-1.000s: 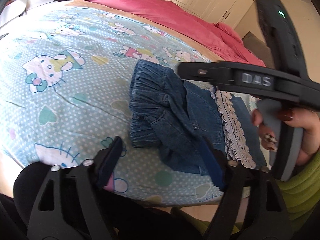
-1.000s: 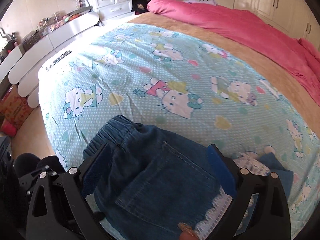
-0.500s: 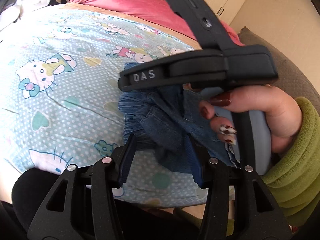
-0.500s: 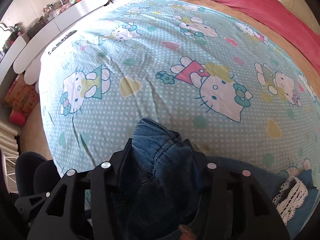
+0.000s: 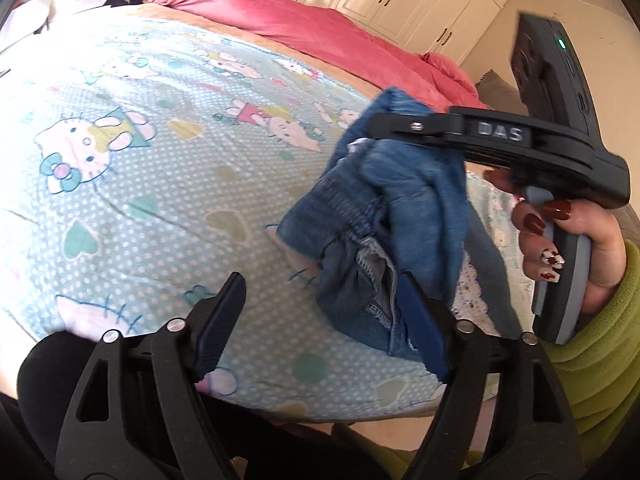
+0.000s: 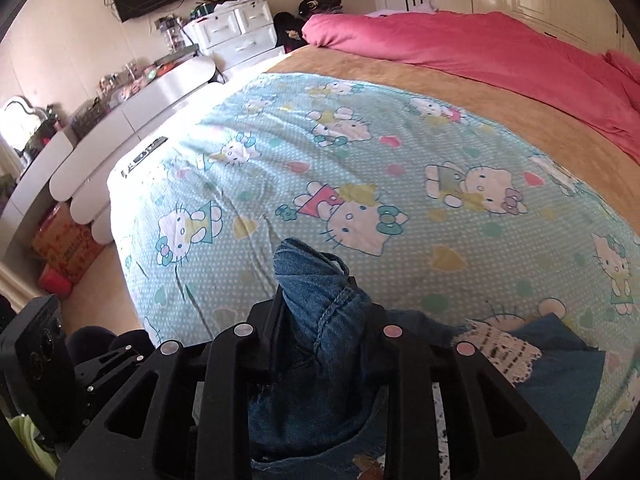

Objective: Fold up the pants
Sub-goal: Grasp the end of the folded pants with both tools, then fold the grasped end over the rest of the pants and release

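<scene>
Two right gripper [image 6: 320, 320] fingers pinch bunched pants [image 6: 316, 292], waistband end up.

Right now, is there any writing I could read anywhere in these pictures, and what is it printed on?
"DAS": raised letters on the side of the right gripper, which is clamped on the denim pants.
Dark markings on the white strip at the bed's edge: too blurred to read.
Print on the orange box on the floor: too small to read.
Nothing else is legible.

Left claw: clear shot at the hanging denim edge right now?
Probably yes. The left claw is open, and the jeans, lifted by the right claw, hang beside its right finger with nothing between them.
</scene>
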`<state>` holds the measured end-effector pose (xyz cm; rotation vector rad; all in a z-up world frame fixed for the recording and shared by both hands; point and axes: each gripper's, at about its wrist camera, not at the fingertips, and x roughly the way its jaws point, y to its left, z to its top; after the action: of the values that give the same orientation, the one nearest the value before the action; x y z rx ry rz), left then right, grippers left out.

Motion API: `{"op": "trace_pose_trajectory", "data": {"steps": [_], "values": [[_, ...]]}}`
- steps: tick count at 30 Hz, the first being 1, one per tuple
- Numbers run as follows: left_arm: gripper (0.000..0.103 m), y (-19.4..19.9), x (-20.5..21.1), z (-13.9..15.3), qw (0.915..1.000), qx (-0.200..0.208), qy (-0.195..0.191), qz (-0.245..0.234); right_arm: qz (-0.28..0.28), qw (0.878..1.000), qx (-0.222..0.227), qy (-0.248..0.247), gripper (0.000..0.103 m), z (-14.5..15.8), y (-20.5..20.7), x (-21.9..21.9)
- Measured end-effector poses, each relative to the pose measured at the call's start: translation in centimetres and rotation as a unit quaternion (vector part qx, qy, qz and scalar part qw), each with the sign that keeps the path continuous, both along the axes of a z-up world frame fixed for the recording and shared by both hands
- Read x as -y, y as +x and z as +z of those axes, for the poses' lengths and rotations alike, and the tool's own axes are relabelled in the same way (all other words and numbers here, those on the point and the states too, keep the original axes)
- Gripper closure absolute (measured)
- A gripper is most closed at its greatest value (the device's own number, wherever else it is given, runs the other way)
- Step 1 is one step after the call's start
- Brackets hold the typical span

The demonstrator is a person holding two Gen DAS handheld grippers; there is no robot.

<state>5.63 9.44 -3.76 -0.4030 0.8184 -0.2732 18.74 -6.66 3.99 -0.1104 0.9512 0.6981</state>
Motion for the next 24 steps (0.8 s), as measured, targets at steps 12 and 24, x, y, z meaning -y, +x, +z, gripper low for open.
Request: {"op": "trace_pose_trajectory", "data": {"steps": [12,24], "values": [[0.029,3.1,5.7,0.1,0.9921,-0.012,-0.096,-0.081,-0.035,0.995,-0.018,0.088,0.075,0.8,0.4,7.4],[0.041,0.0,16.4,3.3,0.9702,0.039,-0.011,-0.239,-0.156,0.982,0.003,0.102,0.036,1.1,0.2,19.1]]}}
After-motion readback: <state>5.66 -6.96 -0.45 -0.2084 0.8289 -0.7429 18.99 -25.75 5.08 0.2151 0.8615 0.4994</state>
